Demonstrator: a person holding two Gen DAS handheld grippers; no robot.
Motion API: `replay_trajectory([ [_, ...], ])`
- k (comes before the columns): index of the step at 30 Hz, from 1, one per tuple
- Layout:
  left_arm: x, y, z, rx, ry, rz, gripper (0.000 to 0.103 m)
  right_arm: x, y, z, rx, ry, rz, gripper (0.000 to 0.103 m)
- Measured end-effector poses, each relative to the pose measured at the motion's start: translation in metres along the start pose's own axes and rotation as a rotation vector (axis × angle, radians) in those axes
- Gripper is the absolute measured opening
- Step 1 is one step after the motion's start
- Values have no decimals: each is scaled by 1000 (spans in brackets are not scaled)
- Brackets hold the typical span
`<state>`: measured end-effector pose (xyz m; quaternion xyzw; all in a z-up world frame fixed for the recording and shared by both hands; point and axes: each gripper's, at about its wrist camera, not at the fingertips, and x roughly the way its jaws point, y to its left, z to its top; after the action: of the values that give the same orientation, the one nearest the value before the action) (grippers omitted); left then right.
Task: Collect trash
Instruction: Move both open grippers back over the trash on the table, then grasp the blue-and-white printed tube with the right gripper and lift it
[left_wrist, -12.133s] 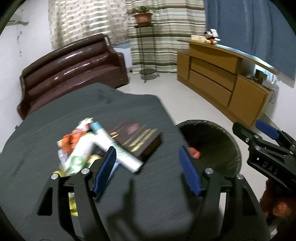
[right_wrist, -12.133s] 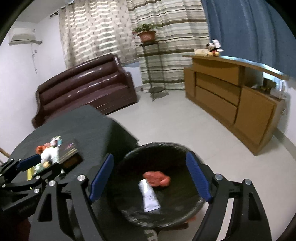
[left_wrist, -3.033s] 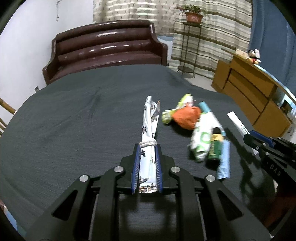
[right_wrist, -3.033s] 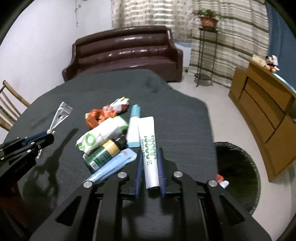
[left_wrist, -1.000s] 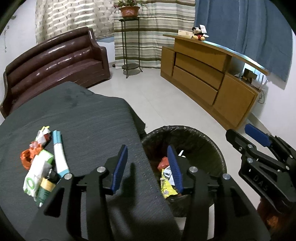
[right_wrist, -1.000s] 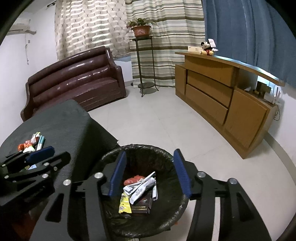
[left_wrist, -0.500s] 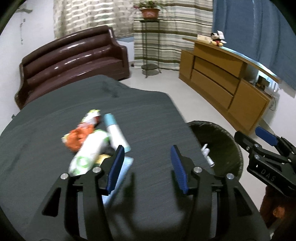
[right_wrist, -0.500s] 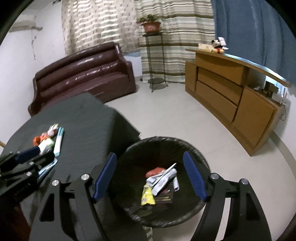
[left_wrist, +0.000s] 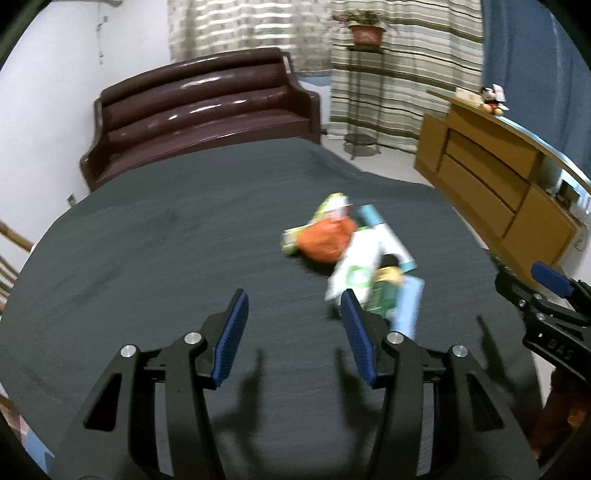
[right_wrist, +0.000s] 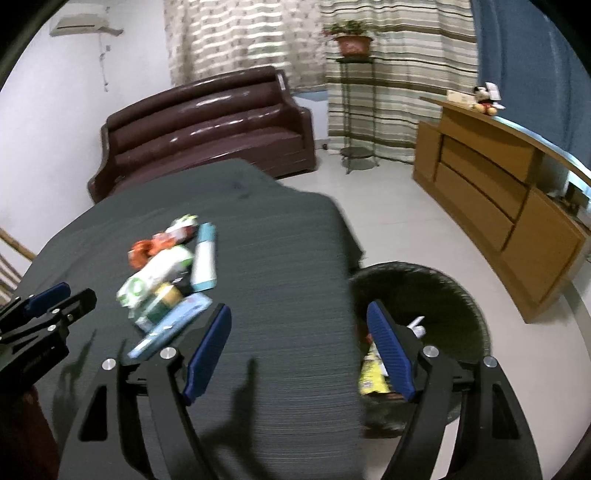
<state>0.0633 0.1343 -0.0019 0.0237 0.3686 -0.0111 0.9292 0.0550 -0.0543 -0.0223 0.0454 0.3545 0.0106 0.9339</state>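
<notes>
A pile of trash lies on the dark grey tablecloth (left_wrist: 147, 240): an orange crumpled bag (left_wrist: 327, 242), a white-and-green pouch (left_wrist: 354, 269), a green can (left_wrist: 384, 291), a light-blue tube (left_wrist: 388, 240) and a flat blue pack (left_wrist: 408, 306). My left gripper (left_wrist: 292, 299) hovers open over the cloth just left of the pile, nothing between its fingers. My right gripper (right_wrist: 298, 310) is open and empty above the table's right edge. The pile (right_wrist: 155, 275) is to its left and the black-lined bin (right_wrist: 443, 288) to its right. A yellow wrapper (right_wrist: 371, 373) and other trash lie in the bin.
A brown sofa (left_wrist: 199, 107) stands behind the table. A wooden sideboard (right_wrist: 498, 206) runs along the right wall, and a plant stand (right_wrist: 351, 103) stands by the curtains. A wooden chair part (left_wrist: 11, 240) shows at the left edge. Pale floor surrounds the bin.
Both views have swung left, away from the bin and towards the table. The pile is now close to the left gripper's right finger. The right gripper's jaws stand wider than a second ago.
</notes>
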Motion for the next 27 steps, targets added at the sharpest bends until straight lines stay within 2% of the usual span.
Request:
replay_trajectory([
  [9,-2,65,-13,-73,6,79,51,8,64,-8,-105,49,88,74],
  [14,0,85,-16,-103,12,79,51,16,87,-13,-159,82,74,74],
  [22,7,79,-15,-105,20,33,51,19,72,-15,-163,122,-51,74],
  [27,11,73,-15,-101,23,11,51,21,60,-11,-143,131,-62,74],
])
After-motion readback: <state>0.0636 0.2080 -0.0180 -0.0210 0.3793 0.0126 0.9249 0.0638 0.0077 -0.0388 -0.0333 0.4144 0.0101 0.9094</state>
